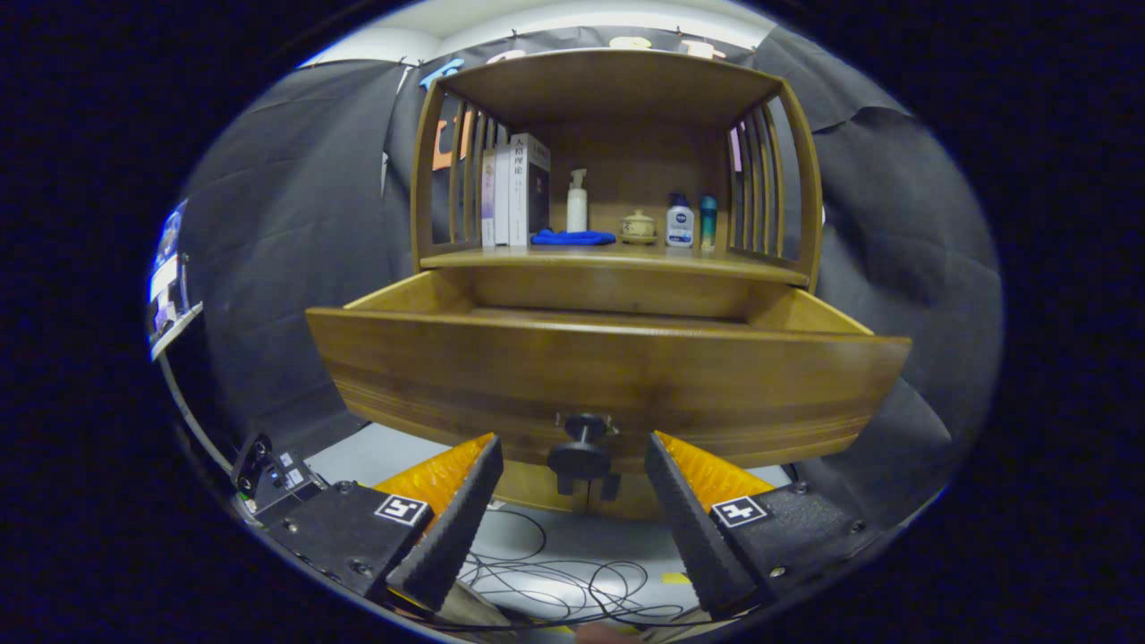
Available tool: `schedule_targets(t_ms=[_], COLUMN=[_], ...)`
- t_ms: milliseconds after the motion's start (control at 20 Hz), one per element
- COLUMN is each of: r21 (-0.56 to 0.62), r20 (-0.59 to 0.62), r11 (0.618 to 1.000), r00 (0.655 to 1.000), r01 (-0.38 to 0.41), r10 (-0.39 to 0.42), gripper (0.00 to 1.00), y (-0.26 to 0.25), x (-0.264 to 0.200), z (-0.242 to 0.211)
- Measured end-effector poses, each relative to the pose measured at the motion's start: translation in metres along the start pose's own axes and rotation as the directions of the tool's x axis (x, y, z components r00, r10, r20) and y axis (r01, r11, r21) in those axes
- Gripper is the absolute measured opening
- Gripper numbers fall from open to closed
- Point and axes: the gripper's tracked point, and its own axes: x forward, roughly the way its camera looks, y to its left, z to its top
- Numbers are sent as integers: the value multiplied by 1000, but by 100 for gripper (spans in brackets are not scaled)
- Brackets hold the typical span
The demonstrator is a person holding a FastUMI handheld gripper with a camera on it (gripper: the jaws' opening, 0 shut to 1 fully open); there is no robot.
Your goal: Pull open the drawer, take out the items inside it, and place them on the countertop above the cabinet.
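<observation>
We see our claw [572,483] spread wide, gripping nothing, its black ribbed fingers [452,528] flanking the dark round knob [581,454] of the pulled-out brown wooden drawer [608,380] at frame centre.

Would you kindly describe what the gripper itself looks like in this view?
The gripper has two black wedge-shaped fingers with ribbed inner faces. Each sits on a black block fixed with screws, carries a small square black-and-white marker, and has an orange part behind it.
</observation>
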Motion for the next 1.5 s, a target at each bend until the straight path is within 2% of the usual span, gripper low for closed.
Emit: schedule_targets(t_ms=[250,400,500,650,750,900,1100,1250,1500], r21=[-10,32,47,46,44,28,-47,-63,-18], r20=[10,-54,-99,-173,-255,-406,-560,-631,-724], r11=[996,976,975,983,985,987,994,995,1000], r00=[996,975,970,968,952,900,827,776,689], r01=[-88,-214,-217,-179,-167,-160,-95,-74,-5], r10=[88,216,221,184,173,158,52,17,-10], gripper=[100,100,100,99,98,98,98,98,97], y=[19,41,33,24,21,18,8,5,-5], x=[-5,-1,8,33,49,74,104,121,147], z=[53,71,85,104,104,93,69,58,34])
